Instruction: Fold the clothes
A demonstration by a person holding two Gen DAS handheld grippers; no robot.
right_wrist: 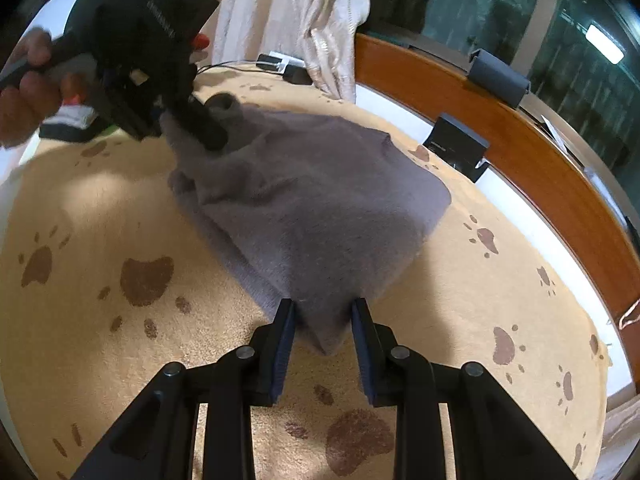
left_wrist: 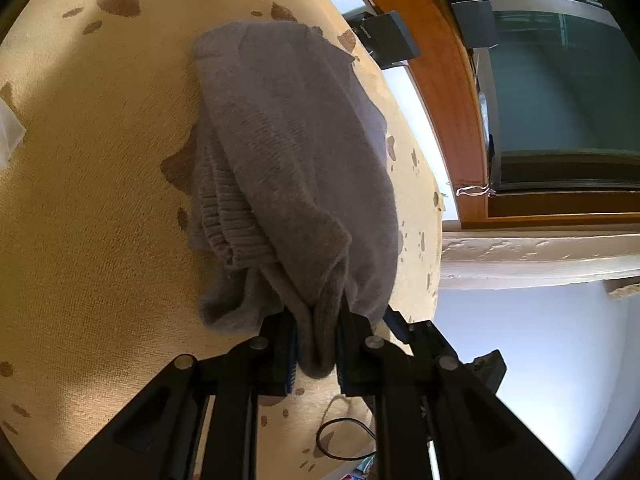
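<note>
Your left gripper [left_wrist: 316, 344] has its fingers [left_wrist: 280, 344] closed down to a narrow gap, and a bunched wad of the grey sweater [left_wrist: 288, 152] is pinched between them, filling the gap and poking out below the pads. From that grip the knit runs away across the tan paw-print rug [left_wrist: 92, 200], a ribbed hem showing in folds on one side.

Your right gripper [right_wrist: 323, 344] stands with its fingers [right_wrist: 284, 340] parted wider. A corner of the grey sweater [right_wrist: 312, 216] sits between them; the cloth looks to touch the left pad, while rug shows between it and the right pad, so you cannot tell whether it is truly gripped.

In the right wrist view, the sweater lies doubled over in the middle of the rug [right_wrist: 480, 320], well in from the rug's far edge. At the sweater's far end your left gripper [right_wrist: 188, 120] holds the fabric, with your hand [right_wrist: 28, 84] around its handle. A small dark box [right_wrist: 456, 144] stands off the rug's far edge, beside a wooden frame [right_wrist: 520, 152].
</note>
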